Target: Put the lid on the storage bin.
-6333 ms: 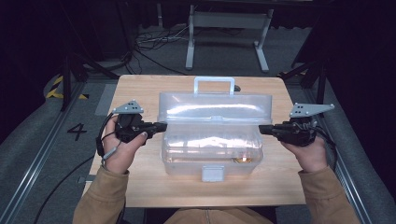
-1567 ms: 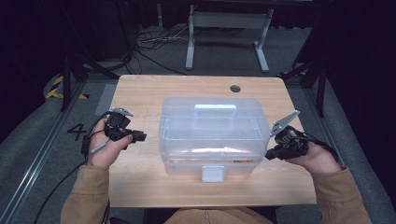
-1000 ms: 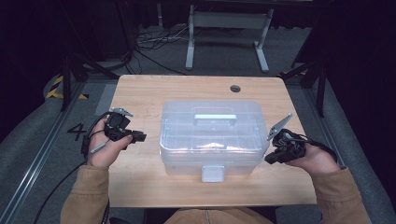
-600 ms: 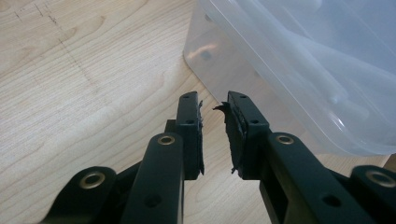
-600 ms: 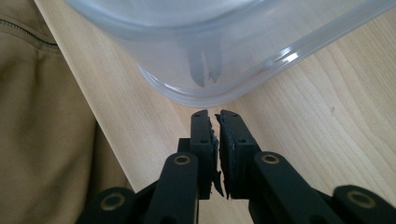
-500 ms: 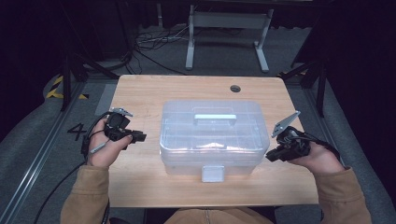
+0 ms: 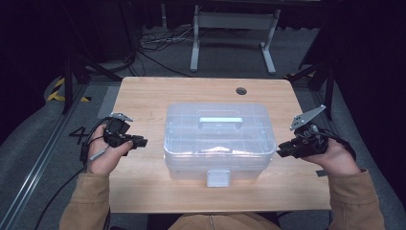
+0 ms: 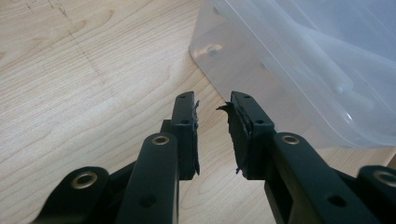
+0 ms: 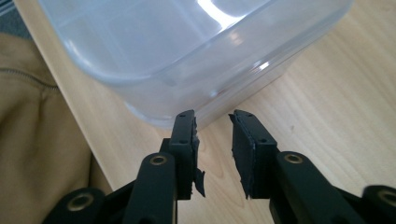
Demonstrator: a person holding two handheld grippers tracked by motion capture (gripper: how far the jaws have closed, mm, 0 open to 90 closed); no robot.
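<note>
1. High view: we find the left gripper (image 7: 139, 141) held in the person's left hand (image 7: 104, 154), low over the wooden table (image 7: 143, 96) to the left of the clear plastic box (image 7: 220, 139), its jaws pointing toward the box's left wall and standing apart from it.
2. We see the right gripper (image 7: 282, 149) in the right hand (image 7: 332, 155) at the box's right side, its tips just beside the near right corner of the box; contact cannot be judged from here. A grey three-cornered plate rises above this gripper.
3. Left gripper view: we note both jaws parted, with bare table showing in the gap and nothing between the pads. The jaws have just been opening. The box's corner lies ahead and to the right, apart from the tips. The pads' rubber looks frayed at the edges.
4. Right gripper view: we note the jaws parted likewise, with nothing gripped. They too have just been opening. The box's rounded lower corner sits just beyond the tips, and a tan sleeve (image 9: 37, 140) shows at the left.
5. We find the box at the middle of the table, lid closed, handle (image 7: 220, 120) lying flat on the lid and the front latch (image 7: 218, 178) down.
6. Through the lid we make out pale shapes inside; we cannot tell what they are.
</note>
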